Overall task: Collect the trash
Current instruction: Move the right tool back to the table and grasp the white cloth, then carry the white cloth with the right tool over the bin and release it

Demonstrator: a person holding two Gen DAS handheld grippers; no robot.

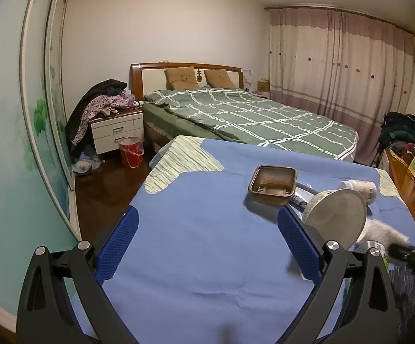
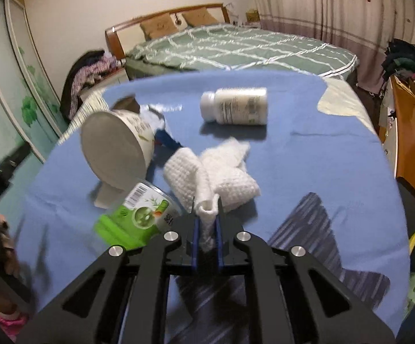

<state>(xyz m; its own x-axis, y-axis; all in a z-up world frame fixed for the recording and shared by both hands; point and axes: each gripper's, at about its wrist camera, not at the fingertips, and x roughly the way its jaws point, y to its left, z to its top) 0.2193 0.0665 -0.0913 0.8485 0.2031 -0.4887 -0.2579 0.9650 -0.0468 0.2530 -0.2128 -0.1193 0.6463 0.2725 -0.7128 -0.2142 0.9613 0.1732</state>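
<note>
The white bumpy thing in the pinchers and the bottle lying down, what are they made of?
The white cloth, pinched in the right gripper, looks like soft woven cotton or a thick paper towel: its waffle texture and floppy folds suggest fabric, though I can't be sure which. The white pill bottle seems to be smooth, slightly glossy plastic with a printed paper label and a plastic cap.

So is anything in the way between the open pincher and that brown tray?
Nothing visible. The left gripper is open over bare blue cloth, and the brown tray lies ahead, slightly right, with only cloth between. The tipped white tub sits beside the right finger, off that path.
</note>
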